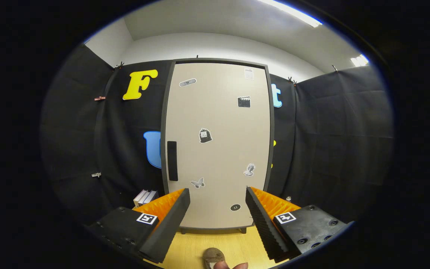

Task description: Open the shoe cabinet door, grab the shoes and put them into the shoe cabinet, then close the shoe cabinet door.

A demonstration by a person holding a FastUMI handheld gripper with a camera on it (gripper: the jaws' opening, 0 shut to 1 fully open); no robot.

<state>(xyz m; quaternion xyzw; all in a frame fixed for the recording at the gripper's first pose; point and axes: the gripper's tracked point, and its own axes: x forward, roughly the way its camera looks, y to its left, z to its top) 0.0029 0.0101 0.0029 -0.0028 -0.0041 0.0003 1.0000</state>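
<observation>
Fingers point(218, 209) spread wide at bottom centre, gripping nothing. Between them, at the very bottom, a brown shoe point(214, 257) on the wooden floor point(233, 243), cut off and partly hidden by a fingertip point(220, 265). Beyond, filling the centre, a tall beige cabinet point(217, 145), door shut, dark handle point(172, 161) at its left edge, small stickers scattered over it. Lower left of the cabinet, books point(145, 197), half hidden behind the left finger.

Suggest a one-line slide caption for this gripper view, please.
Open gripper faces the closed shoe cabinet door, its handle untouched; a shoe lies on the floor below.
</observation>
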